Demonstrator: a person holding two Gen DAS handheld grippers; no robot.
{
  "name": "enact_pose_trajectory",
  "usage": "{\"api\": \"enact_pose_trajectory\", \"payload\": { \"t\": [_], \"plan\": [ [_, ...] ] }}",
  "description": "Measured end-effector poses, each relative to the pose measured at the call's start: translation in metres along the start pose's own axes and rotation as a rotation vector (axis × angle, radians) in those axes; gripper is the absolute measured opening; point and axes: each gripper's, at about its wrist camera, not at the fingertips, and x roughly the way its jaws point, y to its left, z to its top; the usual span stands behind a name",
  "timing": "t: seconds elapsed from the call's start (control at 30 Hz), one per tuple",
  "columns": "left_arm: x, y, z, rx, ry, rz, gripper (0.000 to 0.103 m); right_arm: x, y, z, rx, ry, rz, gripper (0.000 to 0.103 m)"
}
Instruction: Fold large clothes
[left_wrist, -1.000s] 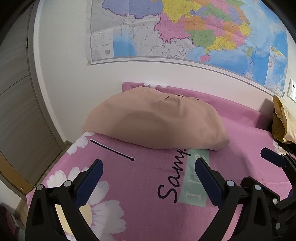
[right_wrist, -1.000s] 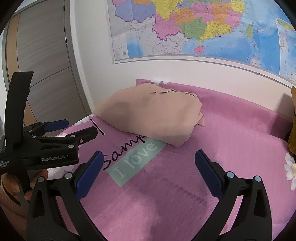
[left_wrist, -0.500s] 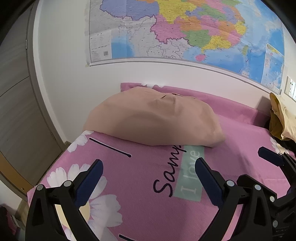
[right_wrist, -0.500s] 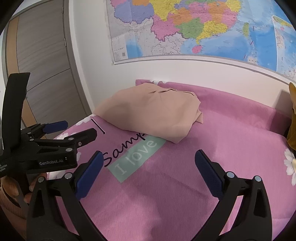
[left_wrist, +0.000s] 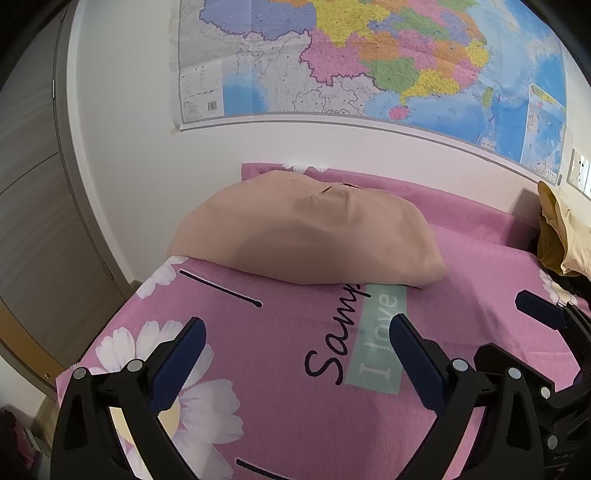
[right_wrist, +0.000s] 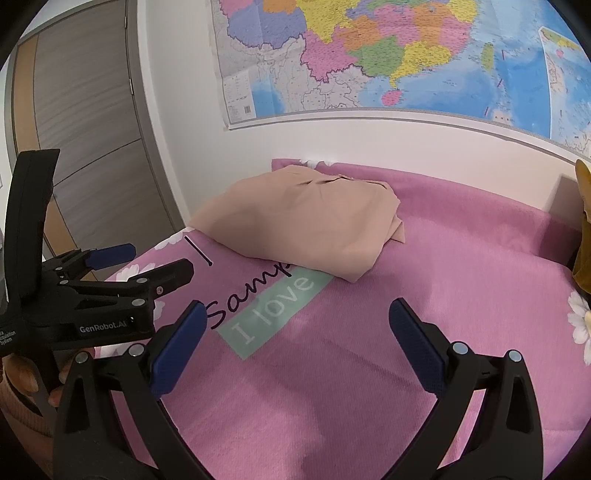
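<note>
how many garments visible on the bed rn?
2. A folded beige garment at the far-left end of the pink bedspread, and a mustard-yellow garment bunched at the right edge, partly cropped; more may be hidden there.

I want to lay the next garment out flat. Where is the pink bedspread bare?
Bare: the wide stretch of pink flower-print bedspread right of the folded beige garment, up to the mustard clothes pile; also the near strip around the "I love" patch. Crowded: the far left corner under the garment.

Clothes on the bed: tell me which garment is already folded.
The beige garment, a neat flat bundle near the wall beneath the map. The mustard-yellow clothes at the right edge are a loose, crumpled heap.
</note>
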Motion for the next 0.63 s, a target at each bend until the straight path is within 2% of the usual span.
{"api": "enact_pose_trajectory", "payload": {
  "t": [0.37, 0.53, 0.63],
  "plan": [
    [-0.001, -0.002, -0.002, -0.013, -0.001, -0.017, 0.096, -0.003, -0.001, -0.001, 0.014, -0.002, 0.005, 0.097],
    [0.007, -0.016, -0.007, 0.003, 0.045, -0.092, 0.096, -0.015, -0.013, -0.009, 0.051, -0.01, -0.034, 0.097],
    [0.015, -0.035, -0.013, 0.024, 0.085, -0.166, 0.096, -0.034, -0.028, -0.019, 0.099, -0.04, -0.073, 0.097]
  ]
}}
